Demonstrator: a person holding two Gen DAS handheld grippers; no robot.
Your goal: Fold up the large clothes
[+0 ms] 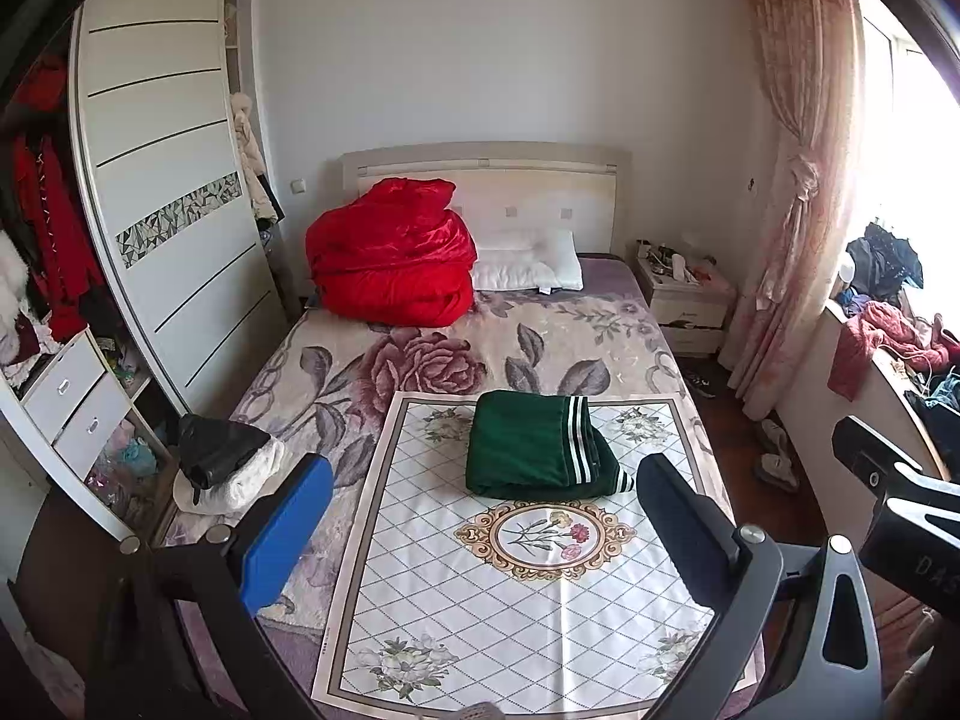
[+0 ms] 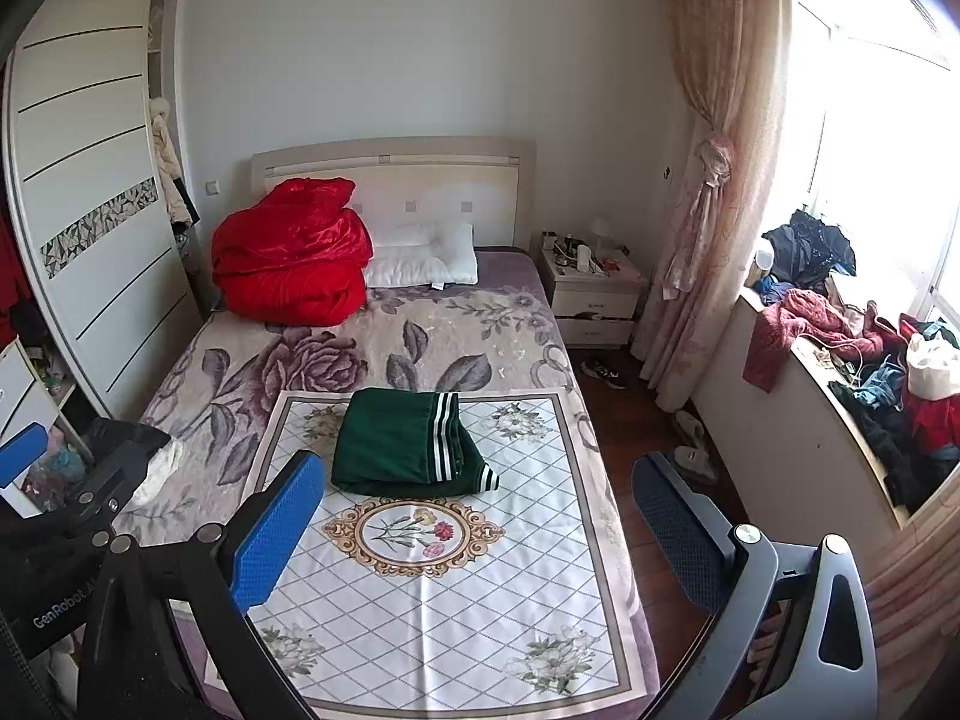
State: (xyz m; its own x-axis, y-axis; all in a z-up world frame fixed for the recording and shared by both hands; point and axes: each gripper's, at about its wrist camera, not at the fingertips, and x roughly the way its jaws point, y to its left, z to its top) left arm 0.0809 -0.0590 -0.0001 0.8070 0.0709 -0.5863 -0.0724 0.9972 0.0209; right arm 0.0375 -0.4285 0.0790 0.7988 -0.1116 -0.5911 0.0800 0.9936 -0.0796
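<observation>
A green garment with white stripes [image 1: 540,449] lies folded in a compact stack on a white patterned mat [image 1: 480,600] spread on the bed; it also shows in the right wrist view [image 2: 402,450] on the mat [image 2: 432,600]. My left gripper [image 1: 486,534] is open and empty, held above the mat in front of the garment. My right gripper [image 2: 480,522] is open and empty, to the right of the left one, over the mat's right side. Neither touches the garment.
A red quilt [image 1: 390,258] and white pillows [image 1: 528,264] lie at the head of the bed. A black and white clothes pile [image 1: 228,468] sits at the bed's left edge. A wardrobe [image 1: 174,198] stands left; a nightstand [image 2: 594,288] and a cluttered window ledge [image 2: 852,360] stand right.
</observation>
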